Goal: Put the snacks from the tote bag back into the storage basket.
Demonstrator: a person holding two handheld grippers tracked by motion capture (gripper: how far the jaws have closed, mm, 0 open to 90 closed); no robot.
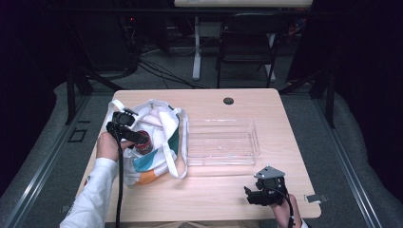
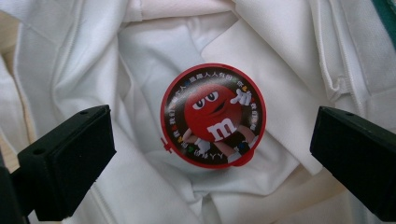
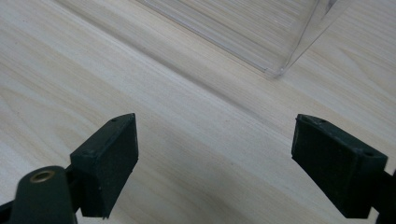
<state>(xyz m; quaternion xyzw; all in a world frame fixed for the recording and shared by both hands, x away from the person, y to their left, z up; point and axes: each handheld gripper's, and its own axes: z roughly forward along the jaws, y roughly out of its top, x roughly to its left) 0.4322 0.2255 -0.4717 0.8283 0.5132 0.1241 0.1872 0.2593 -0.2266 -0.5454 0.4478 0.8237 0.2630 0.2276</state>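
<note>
— Grippers first: where does each one sit relative to the clear tray (image 1: 221,141)?

— Right gripper (image 1: 264,194) is nearest the person, just in front of the tray's near right corner, low over the bare wooden surface (image 1: 214,190). Its jaws stand wide apart with nothing between them; its own view shows that tray corner (image 3: 275,70) just beyond.

— And the left gripper?

— Left gripper (image 1: 127,127) is left of the tray, reaching into the white tote bag (image 1: 161,142) that lies touching the tray's left wall. Jaws spread wide, gripping nothing.

— The candy tub?

— Red round tub (image 2: 213,115) sits inside the bag on folded white cloth, lid facing the gripper, between the open jaws but clear of both.

— Farther off than the tray?

— A dark grommet hole (image 1: 228,100) in the surface, then a folding chair (image 1: 247,42).
</note>
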